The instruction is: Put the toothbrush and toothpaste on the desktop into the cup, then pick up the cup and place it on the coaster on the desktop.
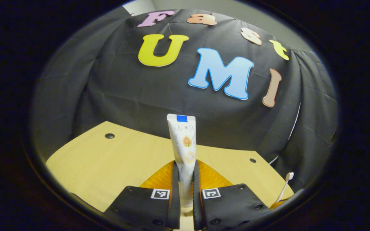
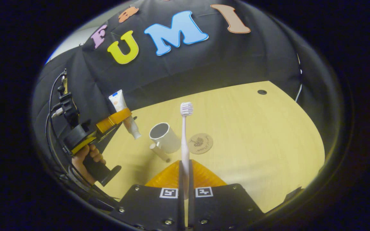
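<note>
We clamp the toothpaste (image 1: 183, 150) upright in our left gripper (image 1: 185, 192) and the toothbrush (image 2: 185, 141) in our right gripper (image 2: 185, 189). The right gripper view adds the cup (image 2: 165, 137) beside the coaster (image 2: 200, 143) on the desktop (image 2: 252, 134), both lifted items above it.

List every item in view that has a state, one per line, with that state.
Toothpaste: upright, clamped in the left tongs, off the desk.
Toothbrush: upright, bristles up, clamped in the right tongs.
Cup: empty, standing on the desk, beside the coaster.
Coaster: bare, flat on the desk.
</note>
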### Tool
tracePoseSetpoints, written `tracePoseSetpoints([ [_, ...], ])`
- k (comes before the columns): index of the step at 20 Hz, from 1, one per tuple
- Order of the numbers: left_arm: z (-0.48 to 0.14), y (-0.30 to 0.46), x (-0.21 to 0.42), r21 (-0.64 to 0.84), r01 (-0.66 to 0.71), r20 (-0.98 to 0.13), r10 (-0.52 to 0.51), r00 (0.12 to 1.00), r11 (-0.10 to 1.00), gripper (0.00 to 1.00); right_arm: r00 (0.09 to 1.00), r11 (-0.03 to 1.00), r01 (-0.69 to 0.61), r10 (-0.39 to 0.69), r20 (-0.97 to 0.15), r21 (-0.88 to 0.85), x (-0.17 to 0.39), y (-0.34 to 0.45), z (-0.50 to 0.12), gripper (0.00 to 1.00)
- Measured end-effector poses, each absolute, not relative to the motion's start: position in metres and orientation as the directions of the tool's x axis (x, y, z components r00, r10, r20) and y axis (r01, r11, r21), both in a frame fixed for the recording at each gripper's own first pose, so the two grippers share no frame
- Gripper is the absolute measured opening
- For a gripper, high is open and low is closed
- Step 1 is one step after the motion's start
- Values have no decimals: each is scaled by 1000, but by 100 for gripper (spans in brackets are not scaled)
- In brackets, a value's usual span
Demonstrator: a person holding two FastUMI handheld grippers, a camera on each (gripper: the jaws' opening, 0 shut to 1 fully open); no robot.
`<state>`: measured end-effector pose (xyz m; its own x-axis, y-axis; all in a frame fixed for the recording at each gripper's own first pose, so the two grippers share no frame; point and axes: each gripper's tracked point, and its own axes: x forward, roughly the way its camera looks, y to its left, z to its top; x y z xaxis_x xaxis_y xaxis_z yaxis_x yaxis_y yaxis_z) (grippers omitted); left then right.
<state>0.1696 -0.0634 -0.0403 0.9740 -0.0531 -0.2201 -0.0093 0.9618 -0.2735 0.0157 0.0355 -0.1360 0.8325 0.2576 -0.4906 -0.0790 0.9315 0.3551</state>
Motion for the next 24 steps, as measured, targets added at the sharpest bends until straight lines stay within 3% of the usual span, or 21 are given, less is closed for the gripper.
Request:
tracePoseSetpoints([
  [6,-56,-86,212,-272,54,-195,-110,975,961,22,833,941,-40,217,-508,335,10,31,-141,5],
  [13,-112,-104,223,-213,80,-298,-143,944,974,23,822,940,-37,221,-525,339,8,34,-149,5],
  [15,-123,-106,220,-192,82,-332,-143,932,978,29,822,937,-37,226,-523,348,12,34,-148,5],
  [21,-143,-116,205,-192,108,-414,-180,892,975,33,816,931,-58,252,-521,359,24,38,-148,5],
  [24,-134,-118,203,-179,128,-398,-191,897,976,51,815,931,-83,268,-514,355,27,43,-143,5],
])
